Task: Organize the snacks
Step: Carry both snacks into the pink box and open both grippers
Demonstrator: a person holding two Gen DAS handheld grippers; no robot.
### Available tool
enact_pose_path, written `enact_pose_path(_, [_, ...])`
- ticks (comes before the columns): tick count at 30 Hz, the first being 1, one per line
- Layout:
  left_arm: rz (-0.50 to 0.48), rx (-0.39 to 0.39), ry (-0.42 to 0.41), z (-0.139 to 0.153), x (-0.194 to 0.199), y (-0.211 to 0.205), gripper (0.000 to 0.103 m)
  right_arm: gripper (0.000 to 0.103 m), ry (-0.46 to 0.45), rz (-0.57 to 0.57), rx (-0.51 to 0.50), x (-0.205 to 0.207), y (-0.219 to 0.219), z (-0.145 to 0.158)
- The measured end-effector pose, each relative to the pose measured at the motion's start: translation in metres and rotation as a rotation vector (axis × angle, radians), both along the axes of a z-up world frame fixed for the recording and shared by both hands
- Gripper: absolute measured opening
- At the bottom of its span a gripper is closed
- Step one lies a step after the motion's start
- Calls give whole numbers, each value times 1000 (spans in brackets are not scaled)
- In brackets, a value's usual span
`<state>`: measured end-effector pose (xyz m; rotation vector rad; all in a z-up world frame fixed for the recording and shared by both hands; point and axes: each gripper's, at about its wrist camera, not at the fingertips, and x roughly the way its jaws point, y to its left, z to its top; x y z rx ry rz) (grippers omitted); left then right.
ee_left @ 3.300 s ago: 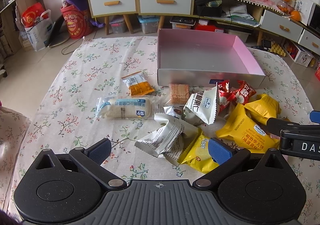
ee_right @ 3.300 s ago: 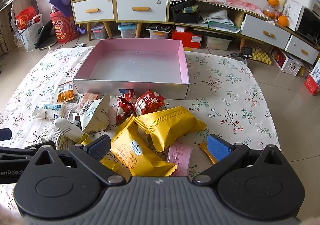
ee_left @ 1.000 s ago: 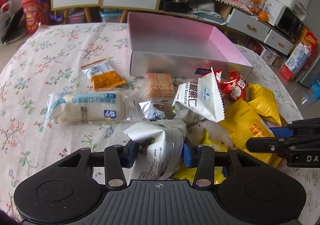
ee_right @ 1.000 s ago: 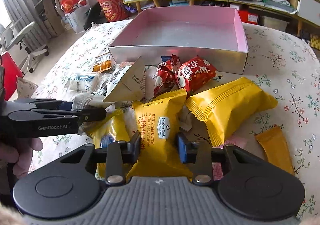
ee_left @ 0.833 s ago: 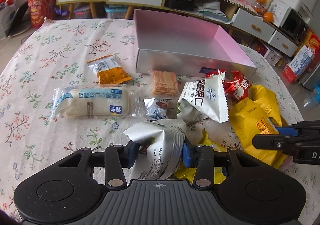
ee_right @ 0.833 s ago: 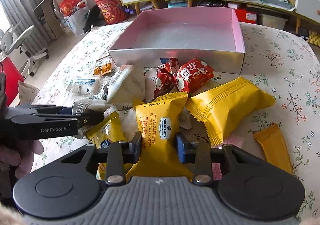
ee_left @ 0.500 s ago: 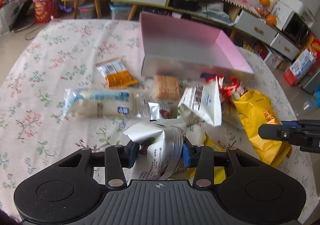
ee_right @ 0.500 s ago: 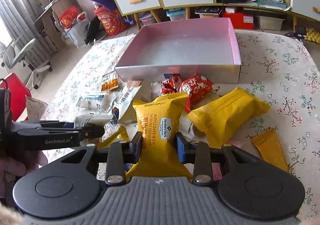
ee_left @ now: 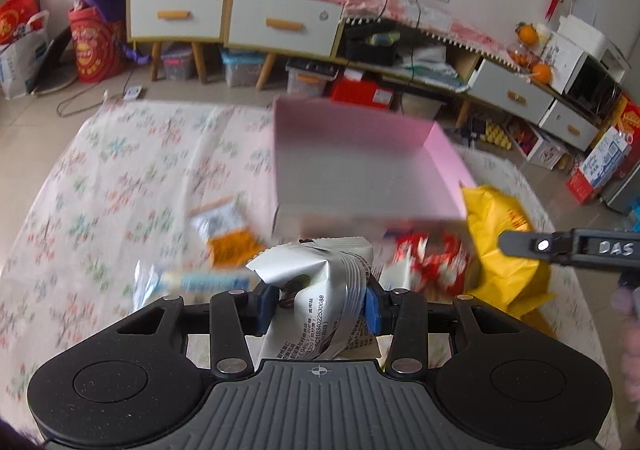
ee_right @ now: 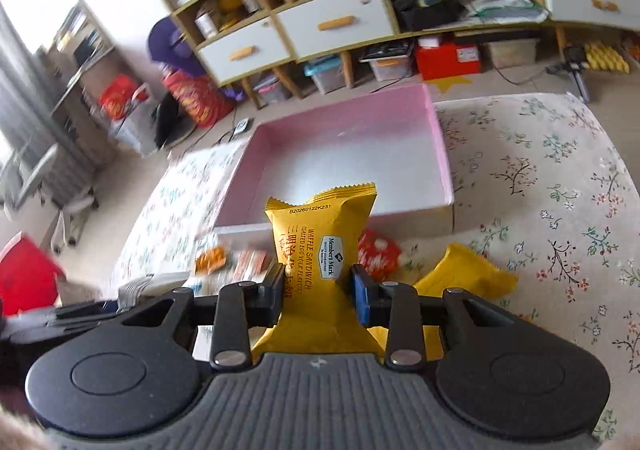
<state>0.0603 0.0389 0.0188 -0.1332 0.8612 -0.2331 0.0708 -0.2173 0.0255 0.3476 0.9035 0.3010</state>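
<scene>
Both packets have been lifted clear of the heap on the counter (ee_right: 560, 178) since the earlier frames, and the pink box (ee_right: 442, 154) is now seen from higher up. At the lower centre of the left wrist view, the silver snack packet (ee_left: 320, 290) is clamped between the pads of the left hand-held gripper (ee_left: 318, 304), while the yellow waffle sandwich packet (ee_right: 320, 246) is pinched upright at the centre of the right wrist view by the right hand-held gripper (ee_right: 316, 292). Red packets (ee_left: 428, 262) and another yellow packet (ee_right: 460, 274) are left on the floral cloth, below the box's near wall in the frame.
</scene>
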Motion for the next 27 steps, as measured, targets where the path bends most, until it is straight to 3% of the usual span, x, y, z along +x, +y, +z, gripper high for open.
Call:
enact_pose_path(5, [0, 0, -47, 3, 34, -17, 40, 31, -11, -71, 45, 20, -12, -6])
enact_pose_path(12, [12, 73, -73, -10, 74, -41, 40, 31, -56, -113, 69, 43, -8, -8])
enact_pose_path(27, [11, 106, -108, -32, 118, -64, 40, 32, -79, -156, -16, 86, -12, -27])
